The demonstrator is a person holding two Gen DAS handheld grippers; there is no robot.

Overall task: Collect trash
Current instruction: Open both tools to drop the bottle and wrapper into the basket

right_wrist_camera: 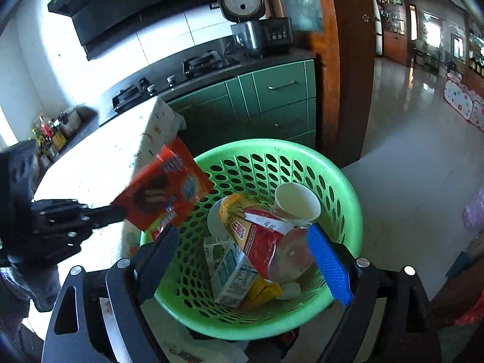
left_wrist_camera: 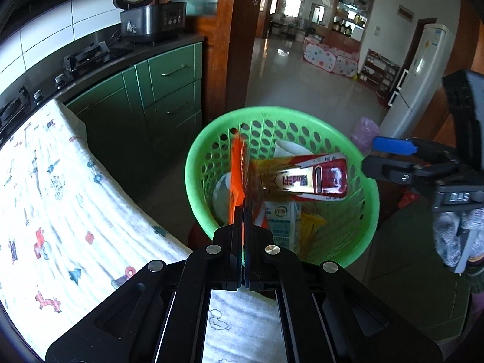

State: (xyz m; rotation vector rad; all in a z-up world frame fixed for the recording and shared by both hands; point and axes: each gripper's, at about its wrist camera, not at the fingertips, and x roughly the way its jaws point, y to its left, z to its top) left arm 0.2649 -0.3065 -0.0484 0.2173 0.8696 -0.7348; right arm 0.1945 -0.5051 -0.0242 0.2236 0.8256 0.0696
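While the green basket [right_wrist_camera: 348,193] at frame centre already holds a paper cup [right_wrist_camera: 298,201], milk carton [right_wrist_camera: 233,275] and red cup-noodle tub [right_wrist_camera: 260,239], the left gripper [left_wrist_camera: 243,211] pinches an orange wrapper [right_wrist_camera: 165,195] above its rim, not yet dropped; the right gripper [right_wrist_camera: 248,260] gapes wide, empty.

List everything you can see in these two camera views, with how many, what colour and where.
Perforated plastic basket: one, green, on floor beside the table.
Flat snack wrapper: one, orange, held over basket's rim.
Paper cup: one, white, inside basket.
Instant-noodle tub: one, red and yellow, on its side in basket.
Small milk carton: one, white and teal, in basket.
Printed cloth: one, white, covering table.
Rice cooker: one, dark, lid up, on counter.
Cabinet drawers: green, under counter.
Left gripper: black, shut on wrapper.
Right gripper: open, above basket.
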